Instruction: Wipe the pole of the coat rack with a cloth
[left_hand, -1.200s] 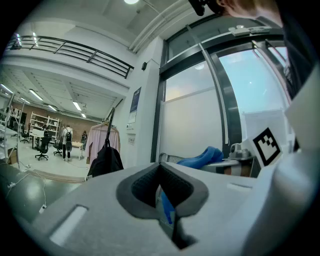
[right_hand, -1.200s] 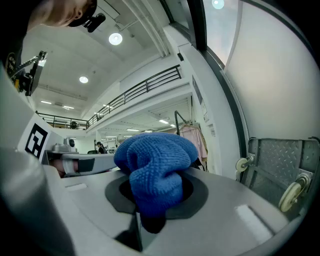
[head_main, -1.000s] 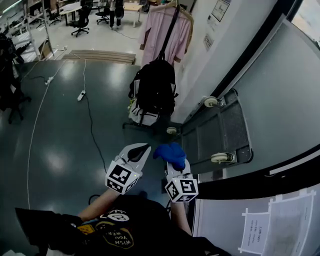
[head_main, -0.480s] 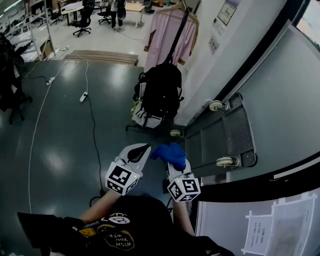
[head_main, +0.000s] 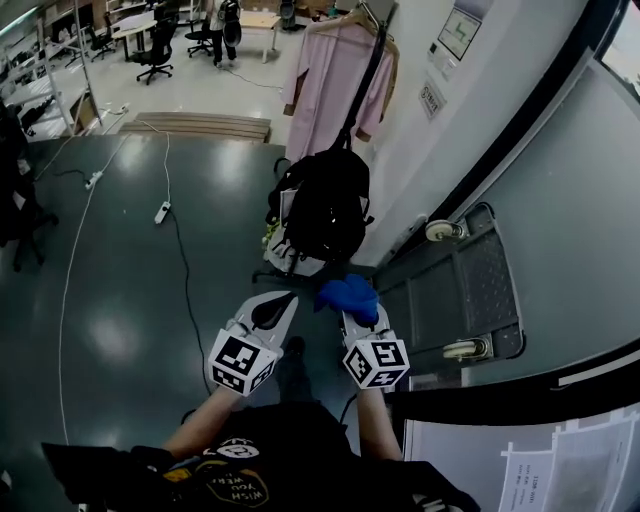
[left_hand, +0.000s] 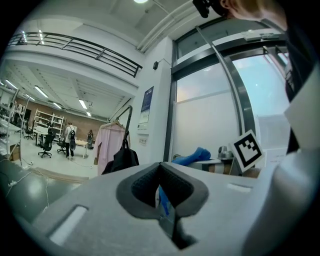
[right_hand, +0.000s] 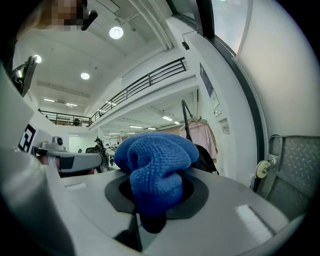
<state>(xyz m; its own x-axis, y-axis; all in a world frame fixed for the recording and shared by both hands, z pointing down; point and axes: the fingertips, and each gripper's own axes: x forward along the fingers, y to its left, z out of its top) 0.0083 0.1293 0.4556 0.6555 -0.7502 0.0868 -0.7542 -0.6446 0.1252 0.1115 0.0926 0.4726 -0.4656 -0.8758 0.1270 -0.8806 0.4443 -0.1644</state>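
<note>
Right gripper (head_main: 355, 312): jaws pinching bunched blue cloth (head_main: 347, 296); cloth bulges out past jaw tips. Left gripper (head_main: 278, 305): jaws pressed together, nothing between them. Both grippers side by side, near each other, on person's side of coat rack (right_hand: 186, 117), clear of it; cloth not touching pole. Pink garment (head_main: 325, 80) and black backpack (head_main: 320, 205) hang on rack, backpack lower, nearest grippers. Flatbed trolley (head_main: 460, 290) stands on edge against wall, right of rack.

A black backpack (head_main: 322, 210) hangs under a pink shirt (head_main: 325, 75) beside a tipped-up cart (head_main: 455, 290)
</note>
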